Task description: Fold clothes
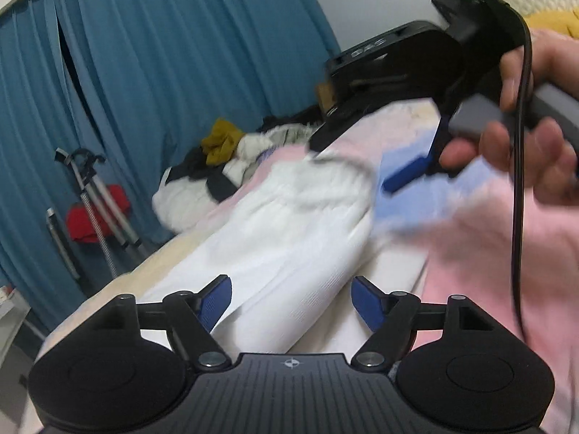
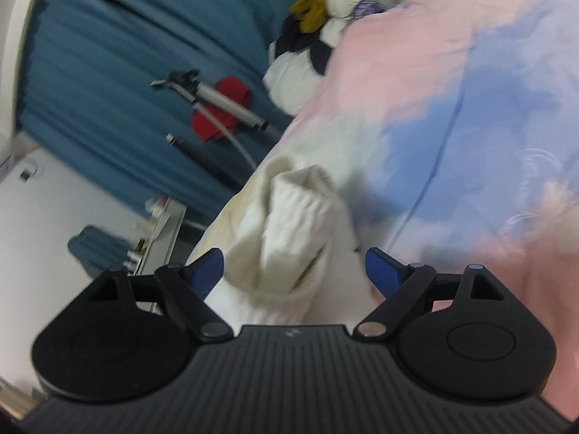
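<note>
Blurred pastel bedspread [image 2: 416, 72]; white sock [image 1: 289, 224] smeared; both hand-held grippers [image 1: 291, 296] [image 2: 295, 271] spread wide, empty.

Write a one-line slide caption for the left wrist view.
Open left gripper over a white garment on the pastel bedspread, right gripper hand-held beyond it.

The far side is closed off by teal curtains [image 1: 152, 72]. A folded tripod [image 1: 97, 202] and something red [image 1: 94, 217] are seen before them, beside the bed [image 1: 119, 282].

White ribbed garment [image 1: 289, 231], pink-and-blue blotched bedspread [image 2: 470, 108], teal curtain [image 1: 163, 54], blue-padded claws.
</note>
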`<control>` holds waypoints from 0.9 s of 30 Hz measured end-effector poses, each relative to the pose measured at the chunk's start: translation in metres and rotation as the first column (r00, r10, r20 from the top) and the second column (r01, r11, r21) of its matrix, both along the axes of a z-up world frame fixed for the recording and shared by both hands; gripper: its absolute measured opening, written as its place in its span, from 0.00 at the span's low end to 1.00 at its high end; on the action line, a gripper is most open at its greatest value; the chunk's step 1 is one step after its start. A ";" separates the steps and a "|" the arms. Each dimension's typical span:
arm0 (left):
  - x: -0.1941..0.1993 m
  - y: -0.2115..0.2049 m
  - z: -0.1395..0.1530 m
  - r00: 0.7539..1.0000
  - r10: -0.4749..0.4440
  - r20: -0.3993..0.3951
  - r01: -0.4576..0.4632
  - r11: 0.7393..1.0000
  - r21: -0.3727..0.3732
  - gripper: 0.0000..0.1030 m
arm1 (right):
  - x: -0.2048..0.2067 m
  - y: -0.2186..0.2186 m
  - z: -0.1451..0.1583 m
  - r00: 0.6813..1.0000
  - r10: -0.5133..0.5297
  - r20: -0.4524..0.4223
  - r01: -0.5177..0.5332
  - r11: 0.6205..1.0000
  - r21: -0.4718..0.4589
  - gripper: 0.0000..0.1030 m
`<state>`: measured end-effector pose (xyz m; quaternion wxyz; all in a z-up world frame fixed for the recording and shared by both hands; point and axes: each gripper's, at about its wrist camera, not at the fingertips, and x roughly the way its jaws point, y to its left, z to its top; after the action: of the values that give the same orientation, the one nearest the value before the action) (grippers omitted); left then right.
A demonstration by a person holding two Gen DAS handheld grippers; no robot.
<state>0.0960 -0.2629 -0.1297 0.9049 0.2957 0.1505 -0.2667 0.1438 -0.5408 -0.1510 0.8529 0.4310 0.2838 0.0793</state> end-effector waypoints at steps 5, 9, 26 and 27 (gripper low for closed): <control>0.016 0.079 0.009 0.990 0.121 -0.071 -0.118 0.992 0.047 0.73 | 0.004 0.028 0.009 0.996 0.088 0.000 -0.088 0.994 -0.058 0.85; 0.031 0.115 0.007 0.973 0.174 -0.151 -0.177 0.984 -0.006 0.70 | 0.010 0.051 0.006 0.997 0.062 -0.053 -0.070 0.983 -0.171 0.85; -0.071 0.118 0.013 0.998 -0.026 -0.065 0.028 0.999 0.035 0.11 | 0.004 0.019 -0.013 0.981 -0.174 -0.088 0.151 0.964 -0.218 0.24; -0.069 0.118 0.010 0.996 -0.025 -0.084 0.028 0.999 0.041 0.11 | 0.006 0.018 -0.022 0.976 -0.176 -0.127 0.147 0.966 -0.212 0.24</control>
<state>0.0265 -0.1453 -0.1201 0.8877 0.3052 0.1899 -0.2877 0.1502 -0.5228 -0.1725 0.8730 0.3687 0.3152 -0.0510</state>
